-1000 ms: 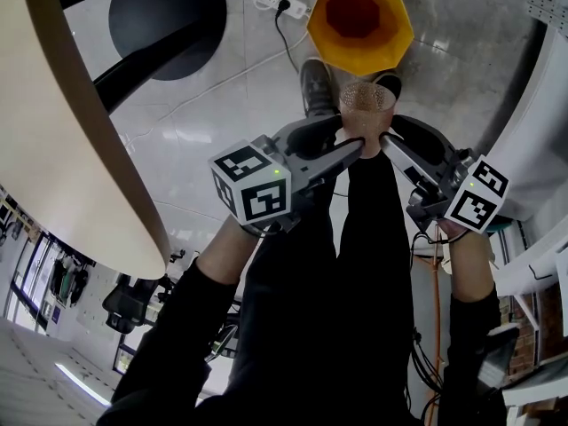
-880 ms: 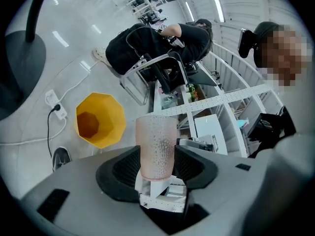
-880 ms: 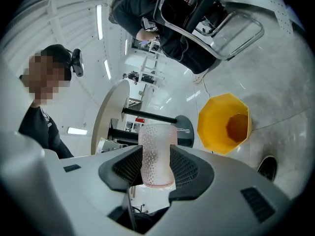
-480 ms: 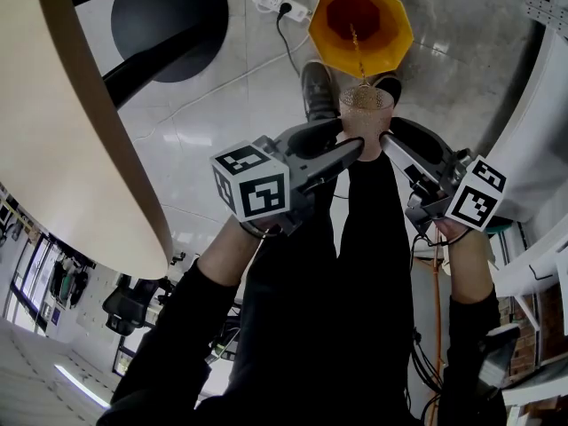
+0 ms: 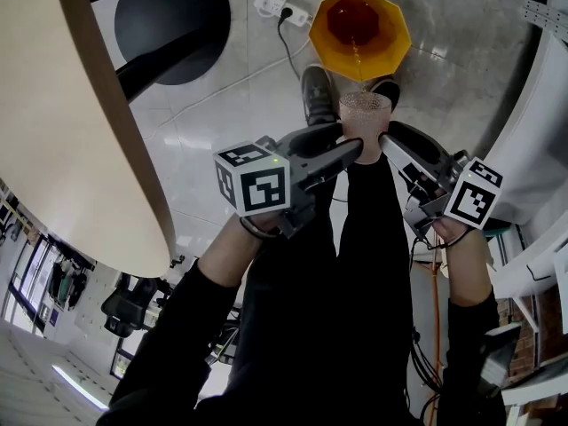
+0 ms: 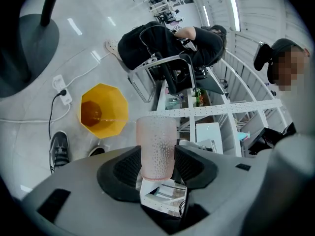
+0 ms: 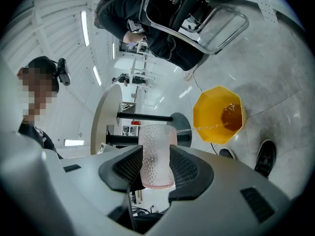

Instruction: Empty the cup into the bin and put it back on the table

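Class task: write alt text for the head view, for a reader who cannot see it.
The left gripper and right gripper clamp a pink dimpled cup, pouring a thin amber stream into the yellow bin on the floor. A pale table fills the left.

The cup [image 5: 365,114] is a translucent pale pink, dimpled all over with small raised dots. The bin [image 5: 393,47] is yellow-orange, with amber-brown liquid [image 5: 353,18] pooled inside (a thin stream of the same tint runs to it). The left gripper [image 5: 357,149] and the right gripper [image 5: 383,142] are grey with black ribbed pads [image 6: 129,168], and their cubes [image 5: 253,183] carry black-and-white square markers. The floor [image 5: 222,105] is glossy pale grey.
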{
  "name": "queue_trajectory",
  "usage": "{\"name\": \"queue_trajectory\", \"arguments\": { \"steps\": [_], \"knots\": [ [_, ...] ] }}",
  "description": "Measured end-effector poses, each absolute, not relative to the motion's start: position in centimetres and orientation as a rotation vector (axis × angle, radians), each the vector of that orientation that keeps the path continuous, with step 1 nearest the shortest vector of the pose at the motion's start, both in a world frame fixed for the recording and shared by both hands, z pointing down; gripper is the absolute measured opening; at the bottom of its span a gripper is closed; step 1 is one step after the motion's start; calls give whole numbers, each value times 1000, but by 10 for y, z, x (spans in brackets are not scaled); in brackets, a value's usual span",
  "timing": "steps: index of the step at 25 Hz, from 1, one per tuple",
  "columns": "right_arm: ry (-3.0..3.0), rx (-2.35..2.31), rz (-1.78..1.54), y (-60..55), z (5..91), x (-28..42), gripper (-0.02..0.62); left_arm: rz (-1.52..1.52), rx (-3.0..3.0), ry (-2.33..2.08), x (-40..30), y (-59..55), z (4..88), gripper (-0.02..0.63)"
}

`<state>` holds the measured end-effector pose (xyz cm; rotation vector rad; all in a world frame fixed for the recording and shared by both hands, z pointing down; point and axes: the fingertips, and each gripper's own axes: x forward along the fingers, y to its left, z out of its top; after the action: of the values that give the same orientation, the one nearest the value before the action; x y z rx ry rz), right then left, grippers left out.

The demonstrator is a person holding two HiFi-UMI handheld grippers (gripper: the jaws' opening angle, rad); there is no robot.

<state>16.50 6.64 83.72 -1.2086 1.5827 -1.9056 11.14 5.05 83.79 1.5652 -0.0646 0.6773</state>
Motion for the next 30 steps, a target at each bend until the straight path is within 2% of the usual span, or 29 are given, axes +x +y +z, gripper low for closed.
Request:
{"name": "queue_trajectory", "arguments": {
  "steps": [11,30],
  "knots": [
    [1442,-1202,-1999,64,820,178,175,650,1437,-106,122,49,820,216],
    [1576,-1241,-1881,68,728,198,170,619,1546,-30,143,53,731,216]
  ]
}}
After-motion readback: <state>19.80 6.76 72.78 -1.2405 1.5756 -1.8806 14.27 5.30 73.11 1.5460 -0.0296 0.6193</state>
